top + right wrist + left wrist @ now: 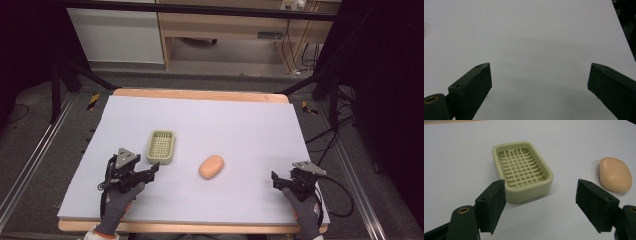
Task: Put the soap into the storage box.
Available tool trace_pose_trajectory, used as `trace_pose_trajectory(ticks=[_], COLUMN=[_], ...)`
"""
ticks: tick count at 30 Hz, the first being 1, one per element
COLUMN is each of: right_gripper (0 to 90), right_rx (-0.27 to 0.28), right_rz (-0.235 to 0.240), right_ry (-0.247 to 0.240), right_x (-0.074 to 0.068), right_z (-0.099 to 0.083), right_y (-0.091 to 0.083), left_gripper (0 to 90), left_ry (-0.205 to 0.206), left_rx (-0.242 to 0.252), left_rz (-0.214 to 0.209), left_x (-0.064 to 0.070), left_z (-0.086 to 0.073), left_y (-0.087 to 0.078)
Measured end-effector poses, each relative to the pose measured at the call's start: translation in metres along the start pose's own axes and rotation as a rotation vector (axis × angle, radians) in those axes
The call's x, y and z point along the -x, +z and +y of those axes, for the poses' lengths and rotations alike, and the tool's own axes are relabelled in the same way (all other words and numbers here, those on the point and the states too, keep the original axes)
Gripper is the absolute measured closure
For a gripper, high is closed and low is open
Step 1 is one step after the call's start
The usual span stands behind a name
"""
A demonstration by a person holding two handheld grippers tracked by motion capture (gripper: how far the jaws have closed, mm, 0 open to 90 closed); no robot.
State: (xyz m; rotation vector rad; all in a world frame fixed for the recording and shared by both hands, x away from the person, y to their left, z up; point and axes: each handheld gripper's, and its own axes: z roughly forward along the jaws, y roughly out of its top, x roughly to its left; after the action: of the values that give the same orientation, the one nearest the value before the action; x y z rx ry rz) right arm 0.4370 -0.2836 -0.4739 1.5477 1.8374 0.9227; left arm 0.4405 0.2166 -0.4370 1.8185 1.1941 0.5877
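the left gripper (150, 172) stands wide open and holds nothing, its jaws just near of the pale green soap dish (161, 147), which sits on the table (240, 125) left of centre. the right gripper (278, 181) is also spread wide and empty, at the near right. the peach soap bar (211, 166) lies right of the dish, apart from it.
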Motion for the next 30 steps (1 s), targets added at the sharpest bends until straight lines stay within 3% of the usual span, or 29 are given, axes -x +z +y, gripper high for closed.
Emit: trace_pose_trajectory(ticks=[30], right_gripper=[5.8], right_rx=[0.006], right_rz=[0.003], right_ry=[-0.008], right_x=[-0.002], right_z=[0.0], right_y=[-0.002], left_gripper=[23.2], left_ry=[0.096], left_rx=[-0.036], left_rz=[-0.072], left_x=[0.039], left_z=[0.005], left_y=[0.014])
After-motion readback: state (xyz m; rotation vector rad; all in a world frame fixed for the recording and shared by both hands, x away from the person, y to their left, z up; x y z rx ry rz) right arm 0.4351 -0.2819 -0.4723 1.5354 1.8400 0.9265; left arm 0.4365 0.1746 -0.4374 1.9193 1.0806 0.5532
